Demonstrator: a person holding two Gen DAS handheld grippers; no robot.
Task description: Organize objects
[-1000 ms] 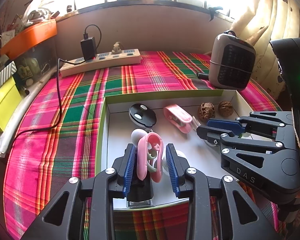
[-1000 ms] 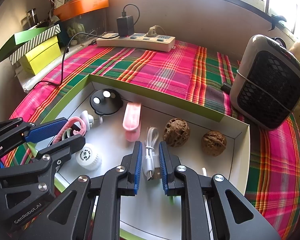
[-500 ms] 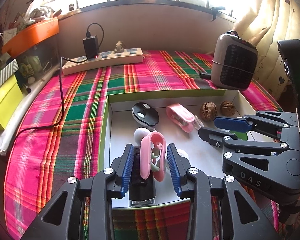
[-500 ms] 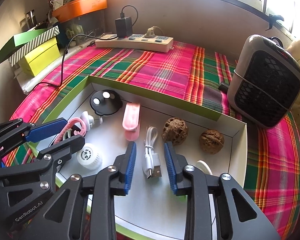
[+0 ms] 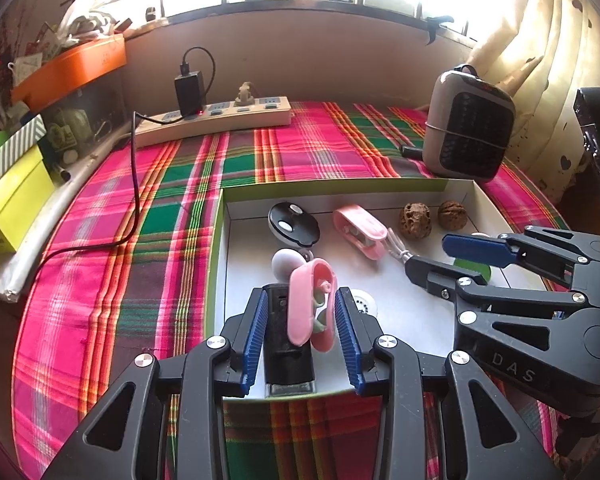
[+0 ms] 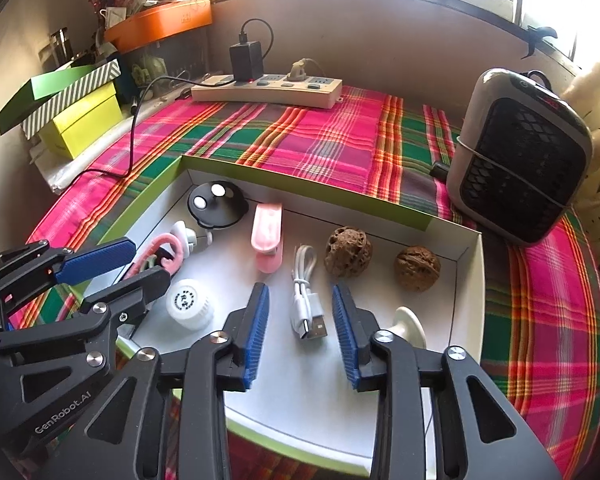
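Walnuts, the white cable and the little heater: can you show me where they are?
Walnuts (image 6: 347,252): right wrist view, on the left nut's pitted shell.
White cable (image 6: 306,300): right wrist view, on its bundled middle.
Heater (image 6: 518,172): right wrist view, on its dark front grille.

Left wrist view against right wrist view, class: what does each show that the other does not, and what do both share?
Only the left wrist view shows the black block under the left tongs and the curtain.

Only the right wrist view shows the white USB cable lying whole and untouched between the open right tongs, whose jaws have just been opening.

Both show the white tray, two walnuts, the pink carabiner, the black round case, the power strip and the heater.
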